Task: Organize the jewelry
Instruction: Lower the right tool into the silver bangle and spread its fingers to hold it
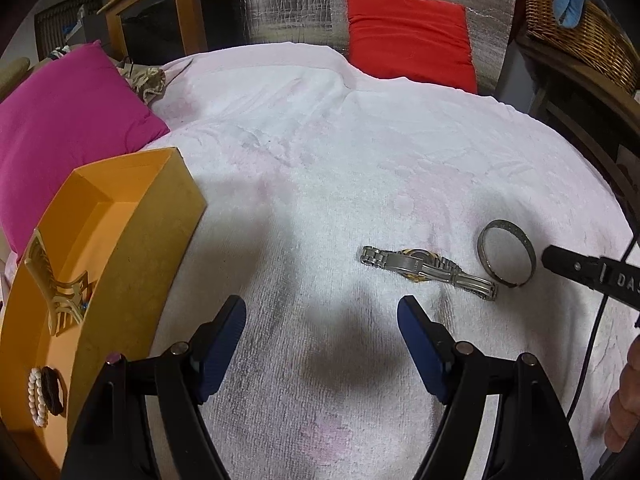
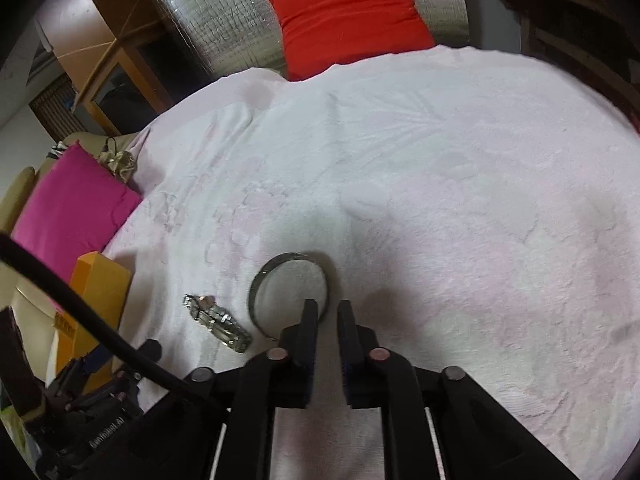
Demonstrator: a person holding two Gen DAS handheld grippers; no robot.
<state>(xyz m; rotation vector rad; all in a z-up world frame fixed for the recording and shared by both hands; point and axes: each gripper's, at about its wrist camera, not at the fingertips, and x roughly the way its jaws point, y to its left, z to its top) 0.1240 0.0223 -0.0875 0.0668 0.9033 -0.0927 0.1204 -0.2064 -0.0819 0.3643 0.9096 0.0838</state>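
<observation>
A silver bangle [image 1: 507,254] lies on the white towel [image 1: 320,168], with a metal wristwatch [image 1: 428,272] just left of it. My left gripper [image 1: 322,312] is open and empty above the towel, right of the orange box [image 1: 132,248]. The box holds a gold hair claw [image 1: 56,288] and a white bead bracelet [image 1: 36,396]. In the right wrist view my right gripper [image 2: 328,308] has its fingers narrowly parted at the near right rim of the bangle [image 2: 292,292], one finger over the rim; the watch [image 2: 218,318] lies to the left.
A magenta cushion [image 1: 68,120] lies behind the box and a red cushion [image 1: 408,36] at the far edge. A wicker basket [image 1: 580,28] stands at the far right. A black cable [image 2: 100,332] crosses the right wrist view's left side.
</observation>
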